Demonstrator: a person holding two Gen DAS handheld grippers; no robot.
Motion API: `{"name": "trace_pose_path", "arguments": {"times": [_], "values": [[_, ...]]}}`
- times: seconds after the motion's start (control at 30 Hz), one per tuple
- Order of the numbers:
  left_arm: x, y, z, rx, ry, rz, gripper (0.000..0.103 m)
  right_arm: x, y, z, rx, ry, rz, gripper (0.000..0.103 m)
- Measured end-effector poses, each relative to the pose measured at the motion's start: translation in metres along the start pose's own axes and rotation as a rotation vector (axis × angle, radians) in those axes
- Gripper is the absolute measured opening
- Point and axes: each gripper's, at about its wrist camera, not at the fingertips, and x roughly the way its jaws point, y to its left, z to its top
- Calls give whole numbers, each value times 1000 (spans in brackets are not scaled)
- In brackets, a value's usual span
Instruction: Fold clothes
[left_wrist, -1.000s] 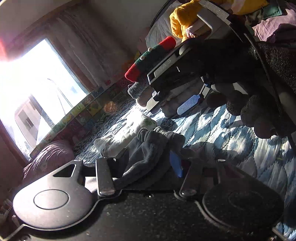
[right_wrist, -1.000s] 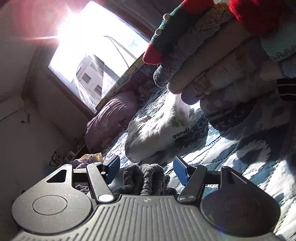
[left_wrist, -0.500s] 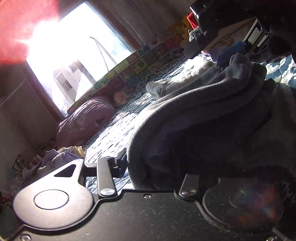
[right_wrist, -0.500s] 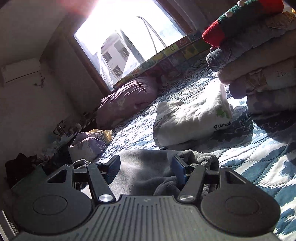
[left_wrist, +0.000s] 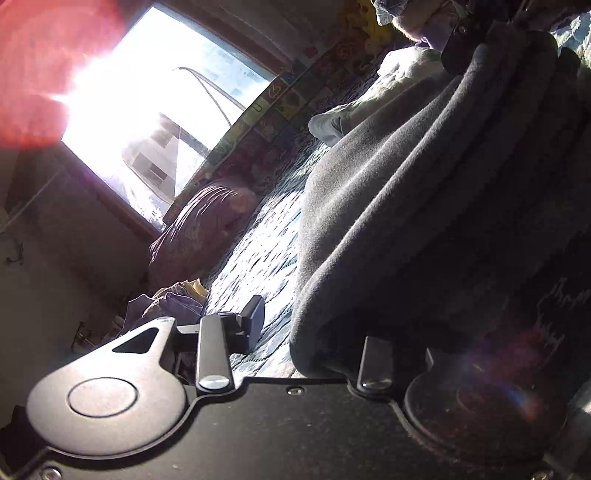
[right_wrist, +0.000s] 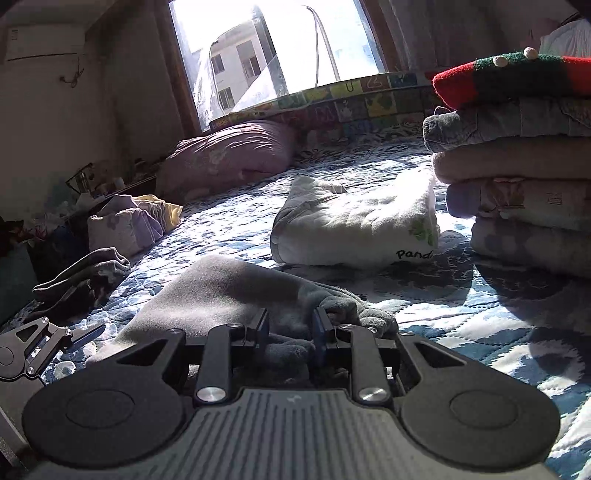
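Left wrist view: the grey garment (left_wrist: 424, 206) drapes over the right half of the left gripper (left_wrist: 314, 332). One finger (left_wrist: 253, 319) shows bare above the bed quilt (left_wrist: 266, 258); the other is buried in cloth, so I cannot tell whether it grips. An uneven hold could let the fold sag.

Right wrist view: the right gripper (right_wrist: 290, 332) is nearly closed, pinching a bunched edge of the grey garment (right_wrist: 221, 291) lying on the bed quilt (right_wrist: 461, 317). A bunched pinch may crease the fold. The white folded garment (right_wrist: 354, 229) and folded stack (right_wrist: 524, 177) sit near ahead, limiting room to spread.
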Motion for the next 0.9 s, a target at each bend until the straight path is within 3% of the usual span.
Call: {"name": "trace_pose_path", "arguments": {"times": [0.03,0.13,0.23,0.37,0.5,0.53,0.6,0.63,0.73,0.9], "values": [[-5,2,-1,30,-12,-19,40,-5,1,1,-5,-15,14,28],[-39,34,-2,-4,-56,-202,53,-18,1,4,-10,-69,34,34],[-57,81,3,-216,-91,-266,49,-23,-1,7,7,-105,42,34],[-17,129,17,-637,-89,-414,38,-17,12,9,-7,-138,57,35],[34,117,40,-769,-83,-520,35,2,25,7,-57,-79,-10,36],[50,114,42,-795,-64,-546,36,9,27,5,-82,-42,-53,41],[76,90,42,-775,38,-551,35,24,28,-3,-148,51,-149,42],[89,72,39,-716,105,-570,38,26,27,-5,-163,59,-162,42],[87,49,35,-626,68,-492,42,30,29,-9,-187,72,-174,40],[91,66,33,-678,122,-553,42,22,31,-11,-191,36,-138,43]]}}
